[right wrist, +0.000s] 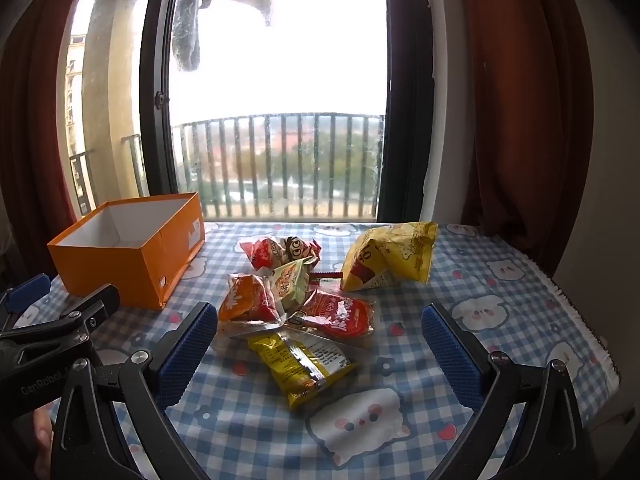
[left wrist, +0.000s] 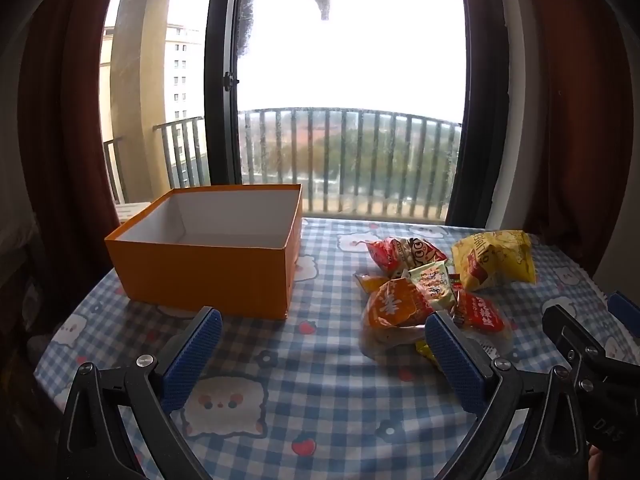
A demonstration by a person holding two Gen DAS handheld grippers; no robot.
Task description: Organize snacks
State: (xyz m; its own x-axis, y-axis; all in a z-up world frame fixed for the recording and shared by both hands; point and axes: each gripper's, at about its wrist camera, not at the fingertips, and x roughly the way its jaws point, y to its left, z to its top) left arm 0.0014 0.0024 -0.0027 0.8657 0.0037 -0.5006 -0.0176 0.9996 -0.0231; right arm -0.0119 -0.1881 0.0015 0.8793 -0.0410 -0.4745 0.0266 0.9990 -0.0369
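With both my left gripper (left wrist: 322, 354) and right gripper (right wrist: 320, 350) spread wide and empty, the light, crinkly snack packets (right wrist: 304, 300) lie heaped right of the orange box (right wrist: 132, 252), probably best pinched by a sealed edge.

Blue-and-white checked tablecloth w/ cartoon prints (left wrist: 320, 384) covers the table. Behind it, black-framed glass window (left wrist: 218, 80), grey metal balcony railing (right wrist: 280, 160) outside. Dark red curtains (right wrist: 528, 100) hang at both sides.
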